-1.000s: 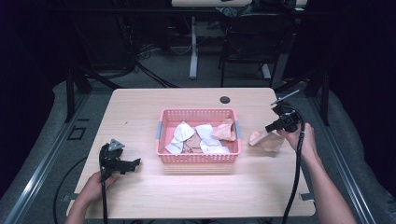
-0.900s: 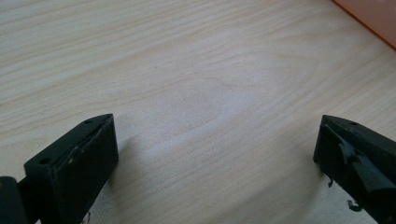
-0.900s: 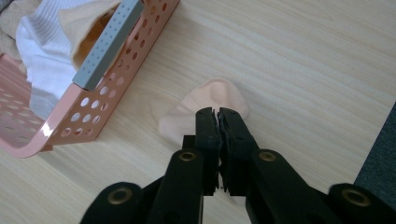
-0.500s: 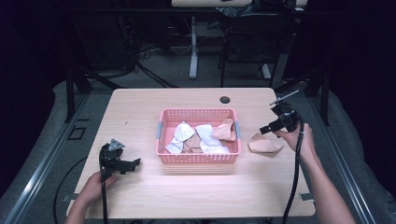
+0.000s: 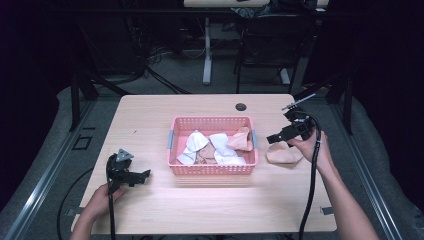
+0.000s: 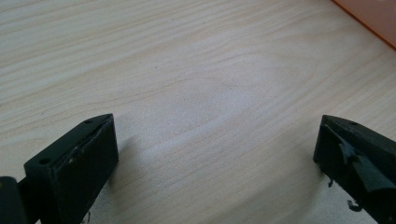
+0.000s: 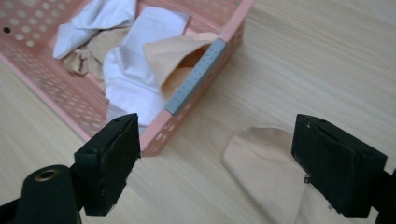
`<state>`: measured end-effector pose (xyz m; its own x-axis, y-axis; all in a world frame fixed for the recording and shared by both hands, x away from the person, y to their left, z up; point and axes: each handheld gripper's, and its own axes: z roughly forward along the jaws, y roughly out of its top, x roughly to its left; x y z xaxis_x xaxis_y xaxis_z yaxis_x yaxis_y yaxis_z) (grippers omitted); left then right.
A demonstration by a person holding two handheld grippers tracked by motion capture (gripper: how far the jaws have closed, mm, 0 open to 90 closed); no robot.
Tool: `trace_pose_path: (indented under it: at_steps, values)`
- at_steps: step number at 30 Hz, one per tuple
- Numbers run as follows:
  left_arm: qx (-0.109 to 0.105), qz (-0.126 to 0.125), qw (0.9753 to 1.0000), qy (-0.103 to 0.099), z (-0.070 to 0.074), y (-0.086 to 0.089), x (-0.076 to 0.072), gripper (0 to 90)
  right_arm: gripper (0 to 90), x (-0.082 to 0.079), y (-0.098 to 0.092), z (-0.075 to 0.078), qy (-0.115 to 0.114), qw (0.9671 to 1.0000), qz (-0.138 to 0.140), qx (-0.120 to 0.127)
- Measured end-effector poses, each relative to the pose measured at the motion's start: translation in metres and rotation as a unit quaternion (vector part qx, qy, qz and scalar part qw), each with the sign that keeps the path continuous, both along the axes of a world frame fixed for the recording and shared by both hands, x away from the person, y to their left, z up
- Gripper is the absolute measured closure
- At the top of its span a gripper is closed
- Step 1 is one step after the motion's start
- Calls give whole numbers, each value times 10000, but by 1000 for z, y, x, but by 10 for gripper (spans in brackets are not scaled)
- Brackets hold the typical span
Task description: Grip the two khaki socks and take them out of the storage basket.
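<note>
Right hand-held gripper (image 5: 275, 137), jaws spread and empty, hovers over a beige sock (image 7: 266, 172) lying on the counter (image 5: 200, 210) beside the pink basket (image 5: 212, 171); its own view reveals the sock's folds. The left hand-held gripper (image 5: 142, 176) is spread over bare wood.

The high view looks forward and down over the whole table (image 5: 210, 210). The left gripper view sits close above bare wood, catching a basket (image 6: 373, 14) corner. The right gripper view looks closely down at the basket's (image 7: 187, 126) end, shared with the high view
</note>
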<state>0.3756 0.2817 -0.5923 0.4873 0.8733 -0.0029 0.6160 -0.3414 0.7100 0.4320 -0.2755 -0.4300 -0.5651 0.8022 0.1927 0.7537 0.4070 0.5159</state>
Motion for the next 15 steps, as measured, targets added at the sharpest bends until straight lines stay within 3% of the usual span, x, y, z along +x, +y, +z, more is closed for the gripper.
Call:
trace_pose_path:
  at_steps: [2, 15]
  values:
    - [1, 7, 10000, -6, 0, 0, 0, 0, 148, -1, 5, 2, -1, 9999, 79, 121]
    - [0, 11, 10000, -10, 0, 0, 0, 0, 120, -8, 31, 11, 13, 9991, 401, 158]
